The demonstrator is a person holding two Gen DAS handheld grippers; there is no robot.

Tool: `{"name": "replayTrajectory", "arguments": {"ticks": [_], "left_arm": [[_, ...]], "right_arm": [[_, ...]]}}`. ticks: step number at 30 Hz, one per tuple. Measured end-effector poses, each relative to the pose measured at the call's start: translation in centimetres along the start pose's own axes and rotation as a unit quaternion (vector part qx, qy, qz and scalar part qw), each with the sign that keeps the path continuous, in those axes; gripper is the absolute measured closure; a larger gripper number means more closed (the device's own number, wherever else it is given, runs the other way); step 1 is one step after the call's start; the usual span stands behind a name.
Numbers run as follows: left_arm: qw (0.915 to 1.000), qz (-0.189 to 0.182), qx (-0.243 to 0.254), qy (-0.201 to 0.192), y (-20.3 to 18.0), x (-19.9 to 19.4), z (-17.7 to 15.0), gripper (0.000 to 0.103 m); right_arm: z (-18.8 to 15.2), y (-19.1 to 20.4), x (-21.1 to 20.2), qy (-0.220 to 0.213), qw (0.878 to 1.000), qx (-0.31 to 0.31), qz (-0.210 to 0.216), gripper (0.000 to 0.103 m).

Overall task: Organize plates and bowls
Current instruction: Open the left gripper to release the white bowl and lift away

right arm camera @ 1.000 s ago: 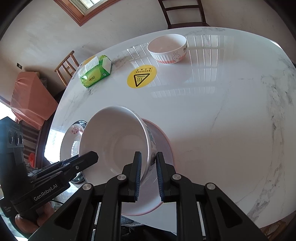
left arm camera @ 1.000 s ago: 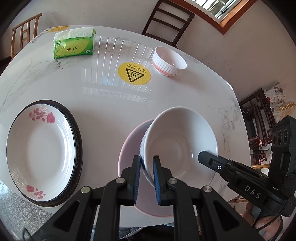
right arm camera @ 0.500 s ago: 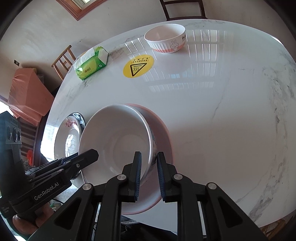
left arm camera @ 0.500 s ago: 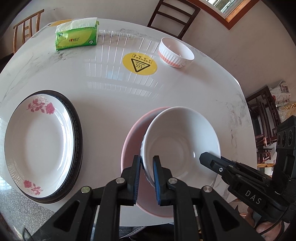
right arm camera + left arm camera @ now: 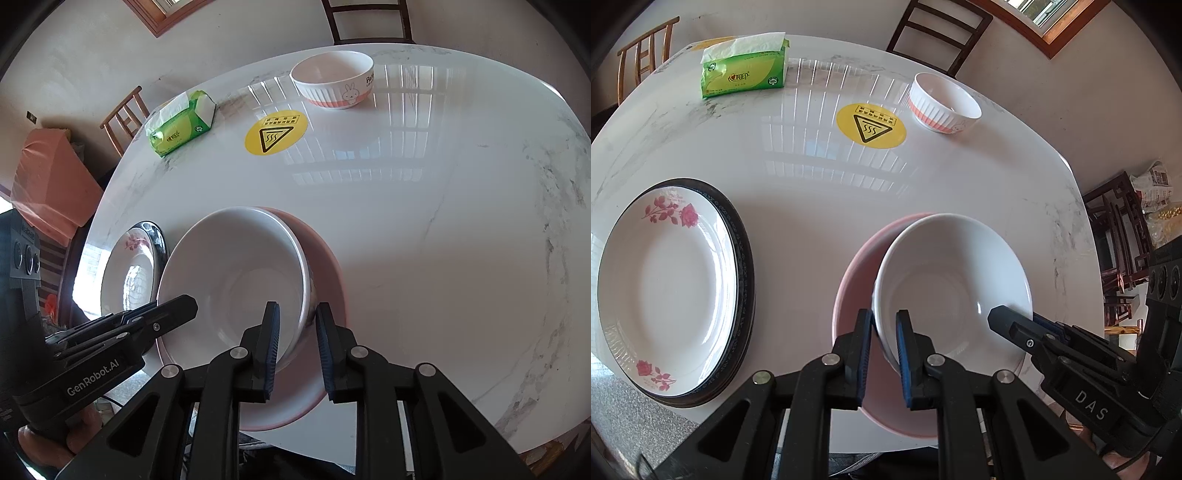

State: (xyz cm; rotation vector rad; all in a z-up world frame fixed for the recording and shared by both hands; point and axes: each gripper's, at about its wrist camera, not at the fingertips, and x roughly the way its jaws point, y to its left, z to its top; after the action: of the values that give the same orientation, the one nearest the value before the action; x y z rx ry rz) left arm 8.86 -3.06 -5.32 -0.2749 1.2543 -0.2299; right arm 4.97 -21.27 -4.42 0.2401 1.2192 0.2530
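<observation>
The white bowl [image 5: 955, 280] is sitting nested in the pink bowl [image 5: 857, 280], pushed toward its right side, and its rim is lying between the fingers of both tools; the step in hand looks like the release after stacking. The left tool [image 5: 882, 347] is gripping the near left rim, its pads pressing narrowly on the wall. The right tool [image 5: 295, 339] is straddling the near right rim, and its jaws are opening, with a visible gap on each side of the rim, so it is no longer pinching.

Next, I judge, the left tool needs to let go too, and both need lifting straight up off the rim so the white bowl is not dragged or tipped inside the pink one.

Both bowls are showing empty. To the left of the left tool, a rose plate [image 5: 665, 288] is resting on a dark plate [image 5: 744, 266], nothing on it. Far ahead of both tools, across the worktop [image 5: 812, 184], a small ribbed bowl [image 5: 943, 103] is standing alone, seemingly empty, probably next for stacking; a yellow sticker [image 5: 871, 125] and a tissue pack [image 5: 744, 72] are lying beyond.
</observation>
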Motion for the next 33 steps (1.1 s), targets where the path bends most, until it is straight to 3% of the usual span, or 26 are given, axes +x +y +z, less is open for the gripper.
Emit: {"name": "replayTrajectory", "arguments": {"ticks": [33], "left_arm": [[1.0,0.004,0.0,-0.009,0.2,-1.2,0.2,0.087]], "right_arm": [[-0.1,0.2,-0.9,-0.007,1.0,-0.01,0.005,0.076]]}}
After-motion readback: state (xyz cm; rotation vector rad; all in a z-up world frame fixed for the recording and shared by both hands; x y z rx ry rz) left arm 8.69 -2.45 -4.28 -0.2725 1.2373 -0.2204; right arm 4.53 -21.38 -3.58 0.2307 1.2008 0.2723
